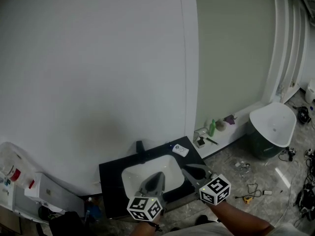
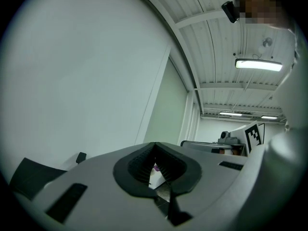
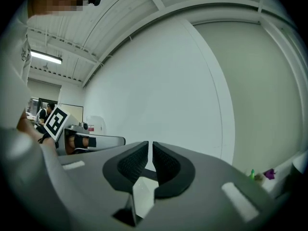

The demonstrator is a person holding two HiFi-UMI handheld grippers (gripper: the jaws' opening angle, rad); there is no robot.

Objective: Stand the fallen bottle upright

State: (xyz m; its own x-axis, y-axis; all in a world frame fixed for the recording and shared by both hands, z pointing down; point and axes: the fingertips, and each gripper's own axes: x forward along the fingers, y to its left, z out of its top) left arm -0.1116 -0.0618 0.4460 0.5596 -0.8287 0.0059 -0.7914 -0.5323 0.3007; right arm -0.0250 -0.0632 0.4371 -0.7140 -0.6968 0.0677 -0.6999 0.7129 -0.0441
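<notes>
No bottle that is clearly lying down shows in these frames. A small green bottle (image 1: 212,128) (image 3: 251,173) stands upright on the white ledge (image 1: 231,132) by the wall. On the black counter (image 1: 110,173), right of the white sink (image 1: 132,177), lies a small white object (image 1: 180,150); what it is I cannot tell. My left gripper (image 1: 158,173) (image 2: 154,144) hangs over the sink, its tips touching and nothing between them. My right gripper (image 1: 189,167) (image 3: 150,144) hovers over the counter's right part with a narrow gap between its pads, which hold nothing. Both point level at the wall.
A dark faucet (image 1: 141,150) rises behind the sink. A purple item (image 1: 229,118) and other small things sit on the ledge. A white basin on a dark base (image 1: 273,127) stands at the right, with cables (image 1: 251,188) on the floor. White boxes (image 1: 49,193) stand at the left.
</notes>
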